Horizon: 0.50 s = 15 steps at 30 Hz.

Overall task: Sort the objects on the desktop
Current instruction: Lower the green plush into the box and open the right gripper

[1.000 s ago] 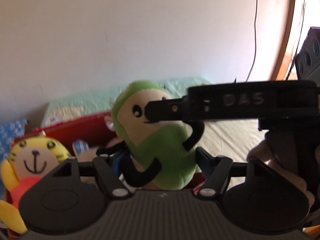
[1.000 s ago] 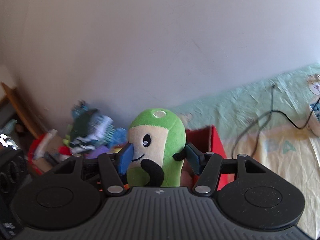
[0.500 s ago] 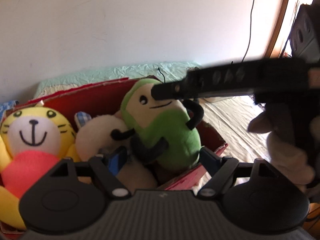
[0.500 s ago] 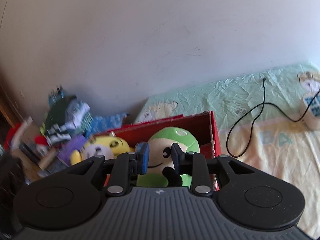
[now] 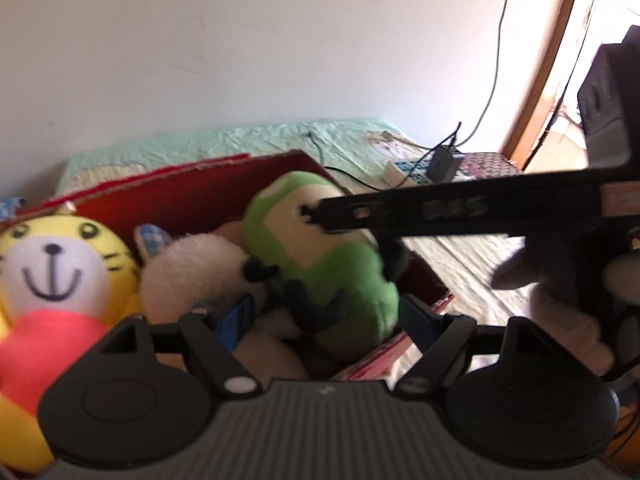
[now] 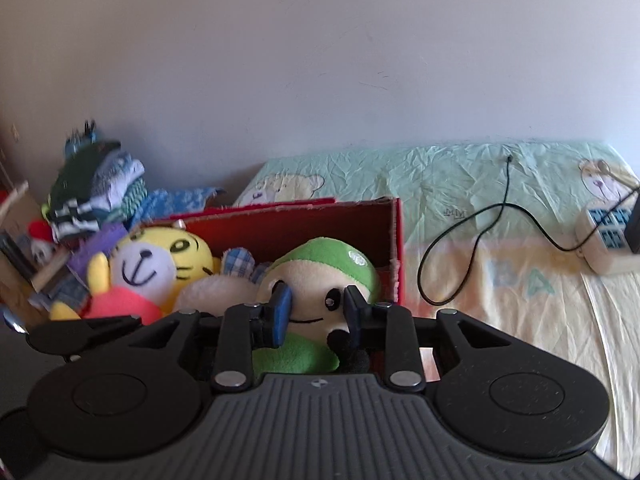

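Toys fill the red cardboard box (image 5: 192, 196) in your left wrist view: a yellow tiger plush (image 5: 56, 264) in a red top sits at its left end, a cream plush (image 5: 192, 272) lies in the middle, and the green plush (image 5: 320, 264) lies tilted at the right end, inside the box wall. Your left hand-held gripper (image 5: 326, 314) is opening, its blue pads standing wide on either side of the green plush without pressing it. Your right hand-held gripper (image 5: 316, 216) reaches in from the right as a black bar, its tip at the green plush's face; motion blur makes contact hard to judge. Your hand (image 5: 560, 308) shows behind it.

From the right wrist, the red cardboard box (image 6: 300, 220) rests on a bed (image 6: 500, 280) with a bear-print sheet. The yellow tiger plush (image 6: 160, 260) and cream plush (image 6: 216, 288) lie left of the green plush (image 6: 320, 276). The right hand-held gripper (image 6: 316, 312) is opening from a narrow gap, pads framing the green plush's face and seemingly clear of it. A black cable (image 6: 480, 240) and a power strip (image 6: 604, 240) lie on the bed.
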Tool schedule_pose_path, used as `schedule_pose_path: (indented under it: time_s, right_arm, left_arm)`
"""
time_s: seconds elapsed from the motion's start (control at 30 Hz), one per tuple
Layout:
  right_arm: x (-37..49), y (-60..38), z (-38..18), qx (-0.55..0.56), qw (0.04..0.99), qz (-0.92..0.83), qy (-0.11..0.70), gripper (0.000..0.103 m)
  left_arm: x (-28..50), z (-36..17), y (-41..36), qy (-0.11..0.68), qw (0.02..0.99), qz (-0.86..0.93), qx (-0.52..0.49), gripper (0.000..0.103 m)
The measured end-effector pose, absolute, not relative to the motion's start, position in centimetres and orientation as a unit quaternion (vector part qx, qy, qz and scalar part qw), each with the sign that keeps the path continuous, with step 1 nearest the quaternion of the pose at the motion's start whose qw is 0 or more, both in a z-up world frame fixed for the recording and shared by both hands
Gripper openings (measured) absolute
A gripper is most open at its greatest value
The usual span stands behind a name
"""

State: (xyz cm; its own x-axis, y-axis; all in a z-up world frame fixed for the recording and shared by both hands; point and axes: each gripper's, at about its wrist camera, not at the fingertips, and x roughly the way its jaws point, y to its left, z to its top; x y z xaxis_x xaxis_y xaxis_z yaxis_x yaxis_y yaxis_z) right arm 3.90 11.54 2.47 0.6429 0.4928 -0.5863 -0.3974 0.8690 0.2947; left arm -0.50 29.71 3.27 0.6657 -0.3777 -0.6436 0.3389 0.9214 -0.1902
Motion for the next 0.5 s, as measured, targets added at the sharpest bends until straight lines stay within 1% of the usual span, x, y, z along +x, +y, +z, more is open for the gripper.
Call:
schedule_pose_path:
  time_s: [0.03, 0.07, 0.1, 0.17, 0.2, 0.27, 0.33, 0.4, 0.47, 0.5]
  right_arm:
    - [3.5, 11.4, 2.7, 0.085, 0.902, 0.247, 0.343, 0.036]
    - [3.1, 11.0, 2.9, 0.1, 0.902, 0.245, 0.342, 0.036]
    - [2.7, 10.7, 3.1, 0.109, 0.902, 0.24, 0.341, 0.036]
    - [1.8, 10.4, 3.5, 0.111, 0.906, 0.231, 0.337, 0.036]
    - [1.3, 10.4, 3.7, 0.108, 0.909, 0.228, 0.333, 0.039]
    - [0.4, 10.6, 4.1, 0.091, 0.915, 0.217, 0.327, 0.046]
    - [-0.4, 10.6, 4.4, 0.074, 0.92, 0.207, 0.324, 0.059]
    - [-1.2, 10.5, 4.7, 0.069, 0.923, 0.205, 0.319, 0.062]
    - [-1.8, 10.3, 4.9, 0.067, 0.924, 0.209, 0.315, 0.062]
    - [-2.0, 10.3, 5.0, 0.065, 0.925, 0.204, 0.315, 0.065]
  left_arm:
    - [-0.7, 3.7, 29.8, 0.356, 0.915, -0.186, -0.023, 0.086]
    - [-0.9, 4.0, 30.0, 0.352, 0.92, -0.174, -0.021, 0.094]
    - [-1.3, 4.3, 30.2, 0.344, 0.925, -0.162, -0.023, 0.1]
    - [-2.1, 4.9, 30.8, 0.329, 0.933, -0.142, -0.035, 0.101]
    - [-2.8, 5.4, 31.2, 0.322, 0.936, -0.134, -0.042, 0.101]
    - [-3.6, 5.9, 31.5, 0.308, 0.944, -0.111, -0.049, 0.101]
    - [-4.0, 6.3, 31.6, 0.307, 0.947, -0.082, -0.053, 0.101]
    - [-4.4, 6.6, 31.7, 0.311, 0.947, -0.054, -0.06, 0.101]
    - [-4.7, 7.0, 31.6, 0.326, 0.943, -0.026, -0.064, 0.102]
    - [-4.7, 7.1, 31.4, 0.338, 0.939, -0.008, -0.064, 0.102]
